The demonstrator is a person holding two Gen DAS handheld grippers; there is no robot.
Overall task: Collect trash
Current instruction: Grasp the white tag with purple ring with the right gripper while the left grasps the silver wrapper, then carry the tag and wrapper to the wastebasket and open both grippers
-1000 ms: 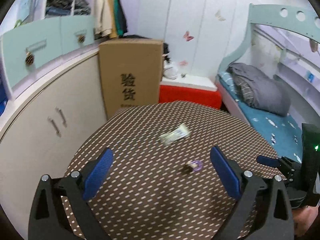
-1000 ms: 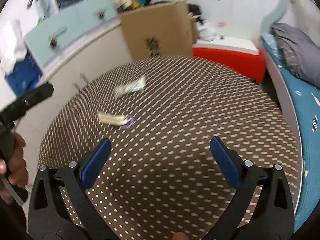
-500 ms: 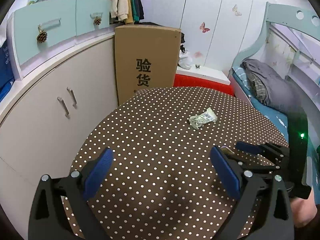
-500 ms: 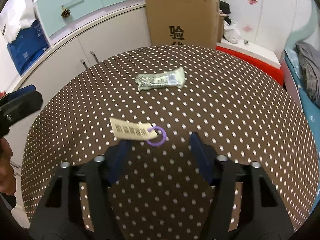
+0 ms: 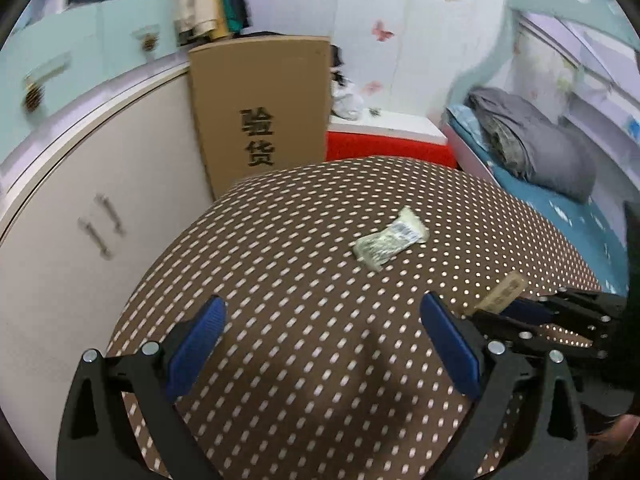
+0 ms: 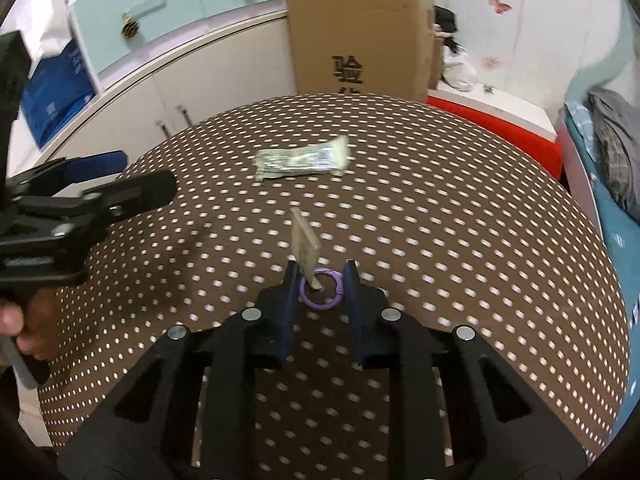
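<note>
Clamped in the right gripper (image 6: 319,280) above the dotted table (image 6: 460,216): a purple ring (image 6: 321,289) with its tan tag (image 6: 305,243), the ring seen only from the right wrist. Blurred beyond, on the cloth: a crumpled wrapper (image 6: 303,159). Left gripper (image 5: 322,322) spread wide, holding nothing.

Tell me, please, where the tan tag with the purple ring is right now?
The tan tag stands between the right tongs, above the dotted table, nearer than the green wrapper.
</note>
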